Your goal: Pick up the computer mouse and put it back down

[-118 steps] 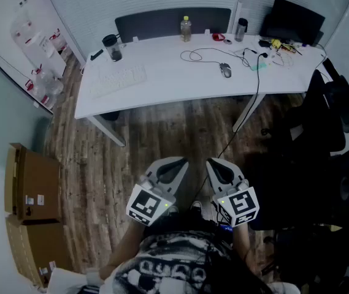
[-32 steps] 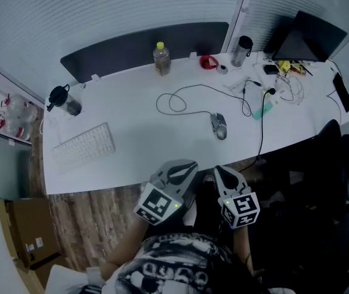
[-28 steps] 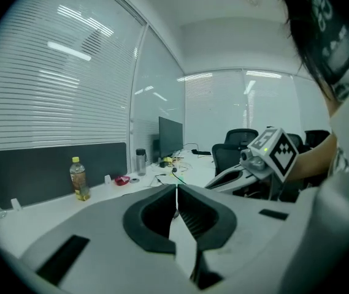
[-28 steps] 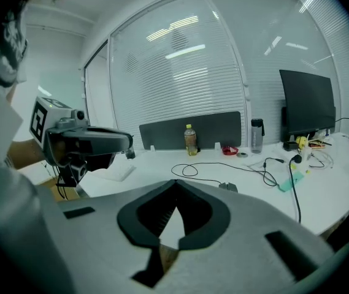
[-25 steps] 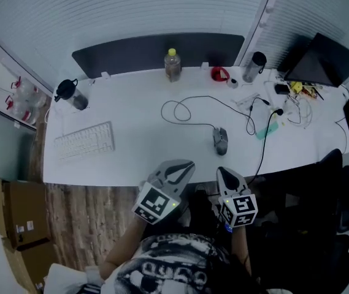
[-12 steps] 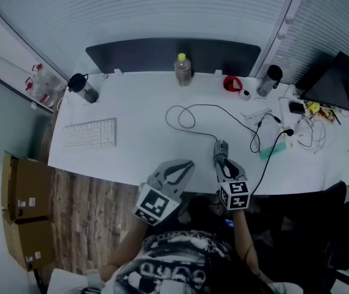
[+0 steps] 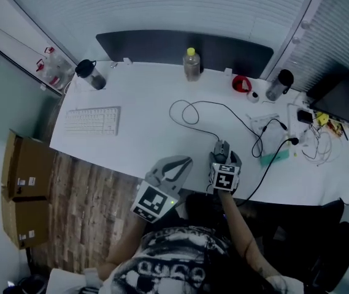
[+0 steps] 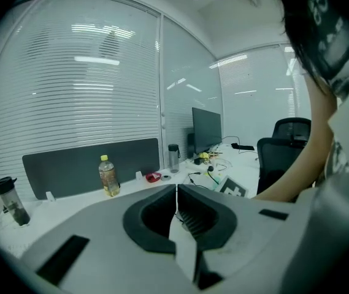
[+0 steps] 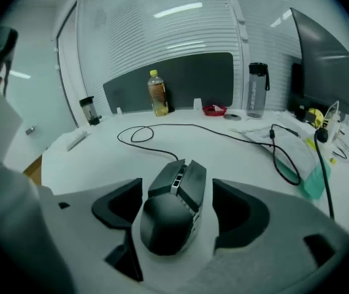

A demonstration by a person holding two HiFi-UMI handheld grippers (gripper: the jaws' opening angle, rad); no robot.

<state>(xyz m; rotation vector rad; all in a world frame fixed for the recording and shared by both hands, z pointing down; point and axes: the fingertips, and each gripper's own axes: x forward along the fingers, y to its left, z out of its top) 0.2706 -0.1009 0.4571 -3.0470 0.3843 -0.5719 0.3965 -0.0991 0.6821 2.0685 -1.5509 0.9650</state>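
Observation:
The dark computer mouse [image 7: 223, 146] [image 9: 173, 210] rests on the white desk [image 7: 137, 143], its black cable [image 7: 194, 111] looping away toward the back. My right gripper [image 7: 224, 155] [image 9: 179, 192] straddles the mouse, tilted down. Its jaws are opening, with the mouse between them and a gap showing on each side. My left gripper [image 7: 177, 165] [image 8: 176, 192] hovers at the desk's front edge, left of the mouse. It is shut with nothing in it.
A white keyboard [image 7: 92, 120] lies at the desk's left. A yellow-capped bottle [image 7: 191, 65], a dark flask [image 7: 91, 75] and a tumbler [image 7: 278, 84] stand along the back. Tangled cables [image 7: 272, 133] and a monitor [image 7: 346, 100] are at the right. Cardboard boxes [image 7: 24, 176] sit on the floor.
The person has stepped up to the desk. My right gripper has gone forward and down over the mouse, and its jaws have spread. The left gripper has drifted only slightly.

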